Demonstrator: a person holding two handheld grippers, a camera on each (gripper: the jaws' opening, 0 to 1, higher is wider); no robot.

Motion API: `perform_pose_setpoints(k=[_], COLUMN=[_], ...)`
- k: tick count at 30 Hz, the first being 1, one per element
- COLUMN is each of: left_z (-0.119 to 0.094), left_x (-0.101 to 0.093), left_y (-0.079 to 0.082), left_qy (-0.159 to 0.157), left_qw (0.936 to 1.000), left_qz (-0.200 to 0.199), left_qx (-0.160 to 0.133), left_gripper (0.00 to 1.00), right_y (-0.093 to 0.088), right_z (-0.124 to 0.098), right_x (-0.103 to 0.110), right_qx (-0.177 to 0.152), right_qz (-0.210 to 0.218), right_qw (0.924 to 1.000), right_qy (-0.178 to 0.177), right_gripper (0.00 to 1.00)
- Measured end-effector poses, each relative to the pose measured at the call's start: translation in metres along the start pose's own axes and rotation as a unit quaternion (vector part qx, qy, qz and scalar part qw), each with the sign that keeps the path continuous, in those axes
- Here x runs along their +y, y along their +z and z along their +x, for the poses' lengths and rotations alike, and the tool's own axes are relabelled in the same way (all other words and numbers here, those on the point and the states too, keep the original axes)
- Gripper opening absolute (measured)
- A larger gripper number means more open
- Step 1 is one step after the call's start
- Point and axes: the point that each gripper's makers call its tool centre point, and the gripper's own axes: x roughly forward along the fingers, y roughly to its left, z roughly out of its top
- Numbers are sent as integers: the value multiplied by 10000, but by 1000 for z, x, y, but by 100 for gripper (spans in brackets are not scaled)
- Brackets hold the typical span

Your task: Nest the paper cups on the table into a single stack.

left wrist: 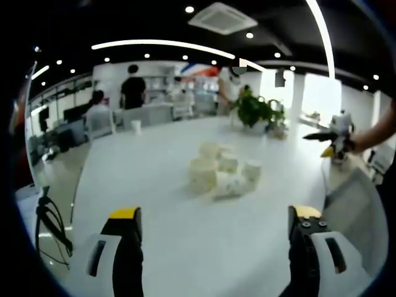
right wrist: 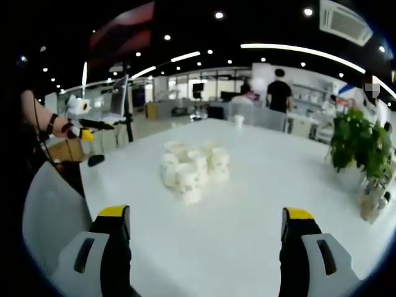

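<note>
White table [left wrist: 154, 204] with the loose cluster of paper cups [left wrist: 221, 172] at its middle, far from both tools. I judge the task not begun: the cups stand and lie side by side (some tipped), no single stack. My left gripper [left wrist: 213, 232] and right gripper [right wrist: 204, 229] hover near the edge, jaws apart, empty.

A leafy potted plant [right wrist: 359, 145] stands on the white table's far edge, people [left wrist: 132, 88] standing well behind.
</note>
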Motion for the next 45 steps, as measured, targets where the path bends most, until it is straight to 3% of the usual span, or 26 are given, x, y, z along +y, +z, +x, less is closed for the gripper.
perform_pose_setpoints(k=[4,9,21,45], left_z=[-1,-1,2,4], left_x=[1,2,1,-1], left_y=[2,1,2,0], left_qy=[16,20,-15,-8], left_qw=[10000,10000,10000,10000], left_qz=[3,-1,-15,-68], left_qx=[-23,-18,-59,-63], left_gripper=[99,99,98,98], right_y=[2,17,24,64], right_z=[1,5,16,46], right_x=[1,-2,0,-3], right_qx=[-13,-179,-156,-326], right_qz=[23,111,29,-339], right_qw=[10000,9998,9999,9986], right_qy=[-6,-57,37,255], right_gripper=[100,100,100,100])
